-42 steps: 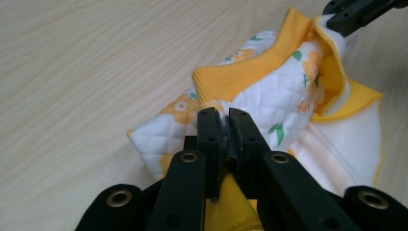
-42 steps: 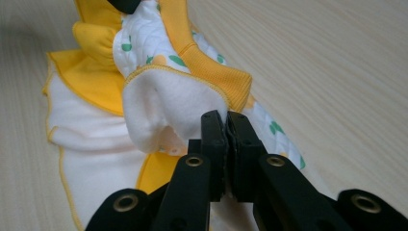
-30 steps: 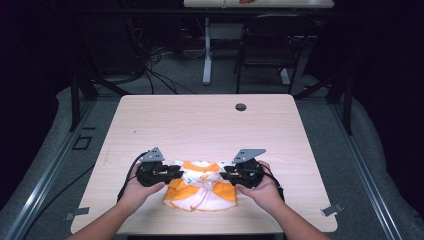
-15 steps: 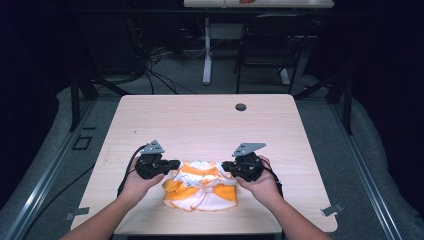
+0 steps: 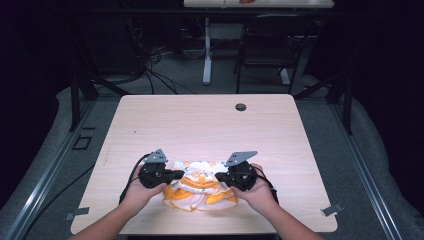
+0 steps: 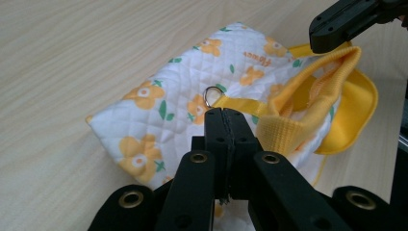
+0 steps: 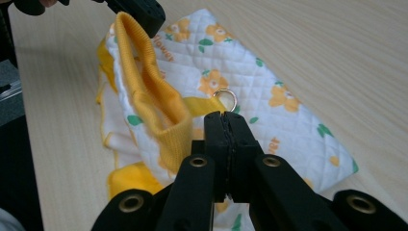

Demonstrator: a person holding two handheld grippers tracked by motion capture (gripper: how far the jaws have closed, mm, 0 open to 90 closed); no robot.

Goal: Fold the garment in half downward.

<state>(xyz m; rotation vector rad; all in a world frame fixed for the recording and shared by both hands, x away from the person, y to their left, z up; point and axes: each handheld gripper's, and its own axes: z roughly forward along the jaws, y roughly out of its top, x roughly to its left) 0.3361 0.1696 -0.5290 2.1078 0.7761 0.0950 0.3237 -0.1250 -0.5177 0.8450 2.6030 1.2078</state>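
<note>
- A small quilted garment [image 5: 200, 187], white with orange flowers and yellow trim, lies at the near edge of the table [image 5: 210, 125], between the two hands.
- The left gripper [image 5: 176, 174] has its jaws pressed together on the garment's left side, apparently pinching fabric just below a metal ring [image 6: 211, 94] on a yellow strap.
- The right gripper [image 5: 220, 176] does likewise on the right side, jaws together near its own ring [image 7: 225, 99].
- The yellow ribbed collar [image 6: 312, 91] stands up loosely between them.
- My guess is that folding is partway: the sides look tucked in, but the bundle is still lumpy and needs a final fold and flattening.
</note>
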